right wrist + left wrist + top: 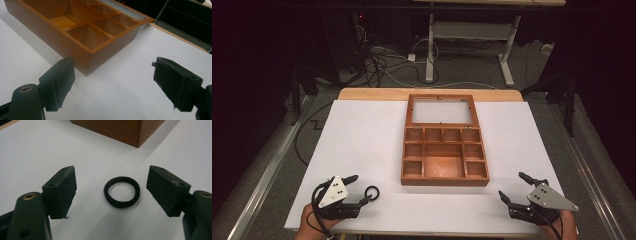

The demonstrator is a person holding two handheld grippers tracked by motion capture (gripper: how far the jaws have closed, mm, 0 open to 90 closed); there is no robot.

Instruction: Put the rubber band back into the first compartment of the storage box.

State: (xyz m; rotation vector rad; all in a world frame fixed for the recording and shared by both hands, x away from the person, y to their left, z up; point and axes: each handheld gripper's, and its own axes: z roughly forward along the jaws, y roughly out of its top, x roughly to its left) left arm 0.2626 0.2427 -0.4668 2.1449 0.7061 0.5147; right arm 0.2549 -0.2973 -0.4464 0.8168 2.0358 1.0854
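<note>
A small black rubber ring (377, 192) lies flat on the white table top near the front left. My left gripper (362, 189) is open, and the ring (121, 204) lies on the table between its jaws, apart from both pads. A brown wooden compartment box (444, 181) stands in the middle of the table, its glass-paned lid (442, 98) folded back flat. My right gripper (511, 184) is open and holds nothing at the front right. In the right gripper view the gripper (113, 72) points at the box's near corner (85, 60), a little short of it.
The box's compartments look bare inside. The white sheet (362, 135) covers a wooden table top (372, 93). Beyond the far edge are a floor with cables (377, 65) and a white desk frame (472, 35). The box's corner (120, 132) stands ahead of the left gripper.
</note>
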